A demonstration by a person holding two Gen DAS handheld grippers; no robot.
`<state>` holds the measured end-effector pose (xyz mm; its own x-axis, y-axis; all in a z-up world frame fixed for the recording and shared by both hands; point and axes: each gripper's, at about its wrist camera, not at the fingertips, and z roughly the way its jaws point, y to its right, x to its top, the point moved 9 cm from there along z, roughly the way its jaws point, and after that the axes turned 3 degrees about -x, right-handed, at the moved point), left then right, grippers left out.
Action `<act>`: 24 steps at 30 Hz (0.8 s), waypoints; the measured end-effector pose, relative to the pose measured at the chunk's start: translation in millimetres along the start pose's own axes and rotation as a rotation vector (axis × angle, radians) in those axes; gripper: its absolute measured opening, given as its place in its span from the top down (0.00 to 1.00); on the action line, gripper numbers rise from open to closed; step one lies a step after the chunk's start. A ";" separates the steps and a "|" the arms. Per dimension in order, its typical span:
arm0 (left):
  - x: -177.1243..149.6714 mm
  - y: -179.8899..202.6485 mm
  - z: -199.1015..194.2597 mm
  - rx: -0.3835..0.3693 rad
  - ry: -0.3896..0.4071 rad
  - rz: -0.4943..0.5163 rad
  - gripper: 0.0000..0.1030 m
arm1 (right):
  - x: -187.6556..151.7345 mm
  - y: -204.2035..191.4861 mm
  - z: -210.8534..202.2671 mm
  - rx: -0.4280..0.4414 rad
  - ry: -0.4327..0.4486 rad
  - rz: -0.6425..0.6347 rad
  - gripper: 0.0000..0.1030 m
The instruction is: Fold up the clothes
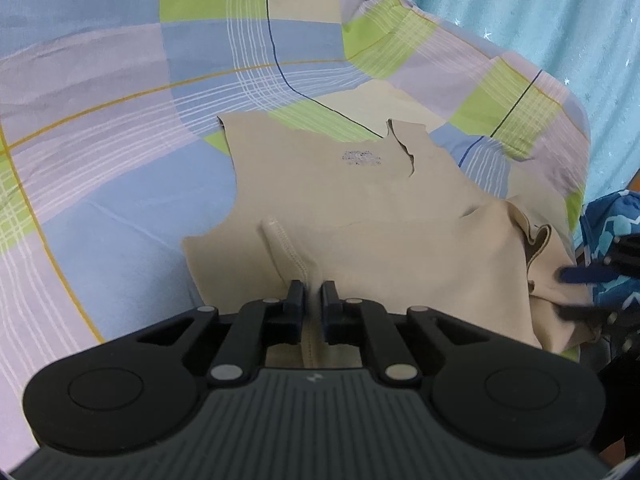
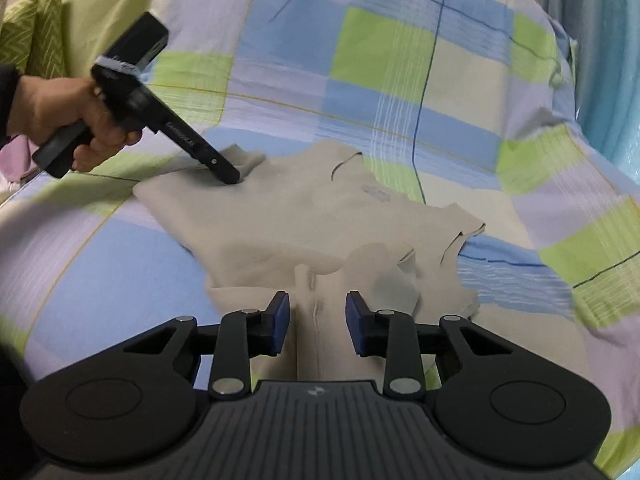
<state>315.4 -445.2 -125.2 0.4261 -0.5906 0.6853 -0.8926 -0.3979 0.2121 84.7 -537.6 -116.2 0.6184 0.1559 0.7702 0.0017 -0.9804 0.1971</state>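
A beige sleeveless top (image 1: 360, 208) lies spread on the checked bed sheet (image 1: 120, 120), printed label facing up. My left gripper (image 1: 312, 292) is shut on a stitched seam at the top's near edge, which runs up between the pads. In the right wrist view the same top (image 2: 304, 216) lies ahead. There a hand holds the left gripper (image 2: 230, 176), tip down on the far left edge. My right gripper (image 2: 318, 308) stands over the near edge, jaws partly apart with a raised fold of beige fabric between the blue pads. It shows blurred at the top's rumpled right end (image 1: 576, 294).
The sheet (image 2: 360, 80) of blue, green, lilac and cream squares covers the bed. A turquoise curtain (image 1: 540, 8) hangs behind its far right edge (image 2: 612, 60). Green pillows (image 2: 36, 28) sit at the far left. A blue patterned cloth (image 1: 604, 232) is at the right.
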 end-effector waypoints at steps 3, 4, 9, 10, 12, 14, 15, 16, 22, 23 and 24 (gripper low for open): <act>-1.2 -0.2 -0.1 0.000 0.004 -0.004 0.93 | -1.7 -10.2 10.0 -0.031 -0.029 -0.087 0.73; -1.9 0.1 -0.4 0.000 0.006 -0.004 0.92 | -3.1 -10.1 12.0 -0.054 -0.033 -0.108 0.80; -0.6 2.7 -9.2 0.012 0.060 -0.011 0.99 | -8.8 7.1 7.1 -0.142 -0.014 -0.093 1.00; 3.0 5.1 -17.9 0.016 0.099 -0.008 1.00 | -8.2 14.1 0.4 -0.135 0.002 -0.048 1.00; 14.6 14.9 -50.5 -0.014 0.215 -0.018 1.00 | -2.3 32.2 -21.7 -0.127 0.047 0.071 1.00; 22.5 26.8 -89.5 -0.022 0.310 -0.003 1.00 | 8.0 52.3 -51.4 -0.134 0.112 0.177 1.00; 23.2 31.8 -105.7 -0.014 0.341 0.012 1.00 | 13.1 61.2 -67.5 -0.136 0.148 0.225 1.00; 22.2 38.5 -127.1 -0.006 0.376 0.028 1.00 | 17.9 69.5 -84.0 -0.136 0.185 0.270 1.00; -10.8 66.2 -206.8 0.028 0.449 0.069 1.00 | 22.3 76.8 -176.0 -0.104 0.350 0.409 1.00; -17.6 68.2 -215.5 0.029 0.455 0.066 1.00 | 20.2 72.8 -185.5 -0.097 0.361 0.416 1.00; -26.1 73.0 -225.0 0.037 0.460 0.064 1.00 | 17.8 69.1 -194.4 -0.090 0.371 0.425 1.00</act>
<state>206.0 -300.9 29.1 0.2536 -0.2452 0.9357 -0.9055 -0.4004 0.1405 -57.0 -579.1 29.1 0.2327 -0.2017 0.9514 -0.2634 -0.9548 -0.1380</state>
